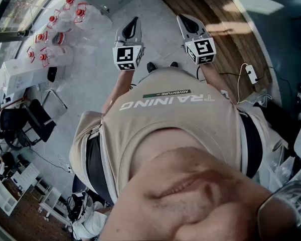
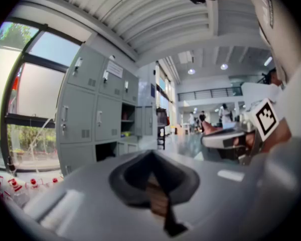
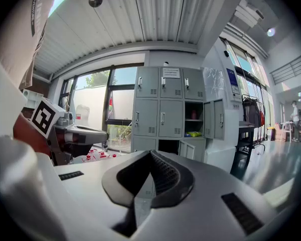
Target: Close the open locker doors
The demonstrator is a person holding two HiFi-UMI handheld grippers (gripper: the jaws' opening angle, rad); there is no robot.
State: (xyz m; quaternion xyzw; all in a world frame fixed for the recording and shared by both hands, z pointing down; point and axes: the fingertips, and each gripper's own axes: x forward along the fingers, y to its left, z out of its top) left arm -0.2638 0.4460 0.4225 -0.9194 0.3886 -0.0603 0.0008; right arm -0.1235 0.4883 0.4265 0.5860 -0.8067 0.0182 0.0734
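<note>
A grey bank of lockers [image 3: 163,117] stands ahead in the right gripper view. Its right-hand middle compartment [image 3: 193,118] is open, with the door [image 3: 219,119] swung out to the right. A bottom compartment [image 3: 168,146] is open too, its small door [image 3: 191,149] ajar. The left gripper view shows the same lockers [image 2: 85,119] from the side, with the open compartments [image 2: 128,122] dark. My left gripper [image 1: 133,26] and right gripper [image 1: 188,23] are held out in front of the person's chest, well short of the lockers. Both have their jaws closed together with nothing between them.
Large water jugs with red caps [image 1: 55,34] stand on the floor by the window, left of the lockers. Black chairs [image 1: 30,119] are at the left. A white power strip [image 1: 251,74] lies on the floor at the right. A clothes rack [image 3: 251,119] stands right of the lockers.
</note>
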